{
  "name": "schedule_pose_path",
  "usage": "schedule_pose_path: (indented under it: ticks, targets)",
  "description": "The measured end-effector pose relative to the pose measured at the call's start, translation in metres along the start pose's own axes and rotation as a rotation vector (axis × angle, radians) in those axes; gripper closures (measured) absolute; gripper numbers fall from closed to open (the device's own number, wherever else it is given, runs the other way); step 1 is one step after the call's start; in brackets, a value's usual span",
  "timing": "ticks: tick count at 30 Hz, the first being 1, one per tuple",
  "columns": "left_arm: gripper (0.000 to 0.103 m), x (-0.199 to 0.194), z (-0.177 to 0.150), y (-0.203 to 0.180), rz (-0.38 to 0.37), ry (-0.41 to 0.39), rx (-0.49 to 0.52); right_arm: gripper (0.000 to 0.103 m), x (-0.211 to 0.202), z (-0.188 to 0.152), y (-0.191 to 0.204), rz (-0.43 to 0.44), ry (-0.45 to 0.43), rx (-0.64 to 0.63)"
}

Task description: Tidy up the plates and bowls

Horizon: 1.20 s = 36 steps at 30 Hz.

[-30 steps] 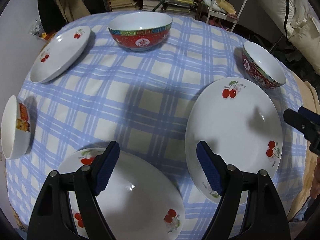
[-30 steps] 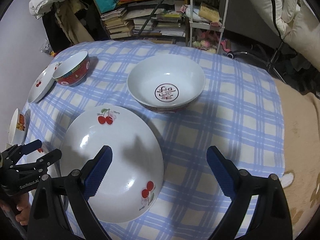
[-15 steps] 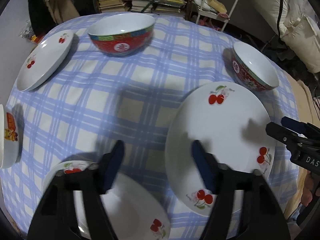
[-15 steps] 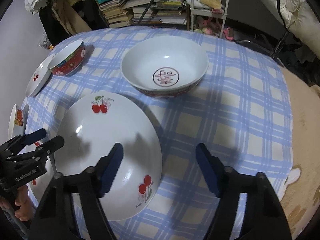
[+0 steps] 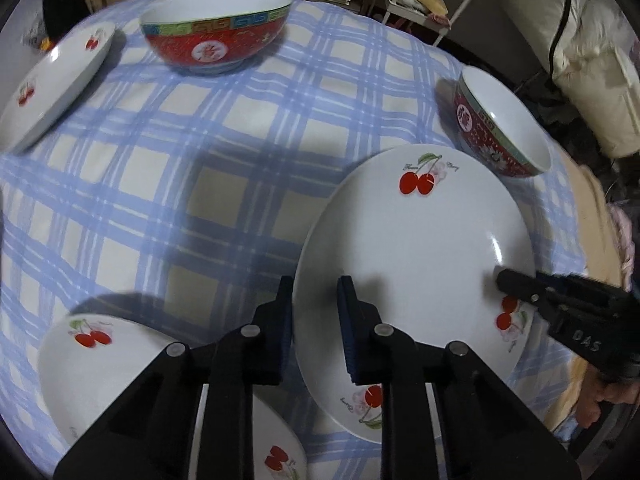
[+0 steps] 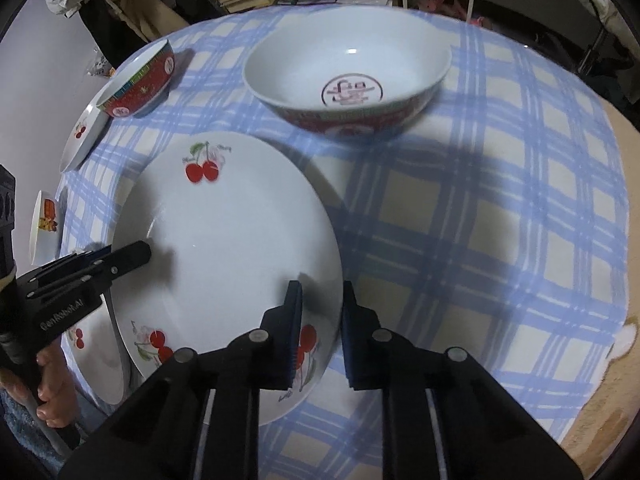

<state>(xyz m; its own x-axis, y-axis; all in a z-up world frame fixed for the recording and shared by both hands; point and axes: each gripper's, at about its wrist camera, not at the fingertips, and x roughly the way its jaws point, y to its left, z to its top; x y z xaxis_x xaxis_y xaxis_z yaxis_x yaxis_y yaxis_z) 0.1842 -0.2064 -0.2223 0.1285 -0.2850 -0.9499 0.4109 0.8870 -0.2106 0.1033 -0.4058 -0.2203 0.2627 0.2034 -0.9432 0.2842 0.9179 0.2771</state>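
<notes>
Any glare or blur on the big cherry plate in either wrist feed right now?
Left wrist: big cherry plate sharp, with a small highlight near its right rim; left claw shadows it. Right wrist: the plate's cherries look slightly smeared, with the right claw at the rim.

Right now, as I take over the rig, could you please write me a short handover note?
Left claw: closed on the near-left rim of the large cherry plate.
Right claw: closed on the same plate's opposite rim.
The plate sits on the checked tablecloth, between the second cherry plate and a red bowl.
Another red bowl and a small cherry plate stand farther back.
Done: nothing stacked.
Left: lift and stack plates, then bowls.
</notes>
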Motion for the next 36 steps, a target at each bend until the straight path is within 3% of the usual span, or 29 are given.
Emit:
schedule_pose_path:
  ticks: [3, 11, 14, 27, 36]
  targets:
    - [0.082, 0.002, -0.003, 0.011, -0.046, -0.004, -0.058, 0.084, 0.001, 0.001, -0.004, 0.032, 0.000, 0.027]
    - [0.081, 0.000, -0.001, 0.015, -0.054, 0.026, -0.109, 0.084, -0.003, 0.002, -0.007, 0.058, -0.013, 0.054]
    - [0.080, -0.006, -0.002, 0.013, -0.055, 0.037, -0.116, 0.086, -0.016, 0.001, -0.003, 0.073, -0.057, 0.052]
    - [0.077, -0.063, -0.004, 0.014, -0.018, -0.057, -0.056, 0.091, -0.057, 0.001, 0.025, 0.132, -0.178, 0.011]
    - [0.077, -0.104, -0.019, 0.039, 0.004, -0.108, -0.075, 0.091, -0.076, -0.002, 0.069, 0.153, -0.223, -0.054]
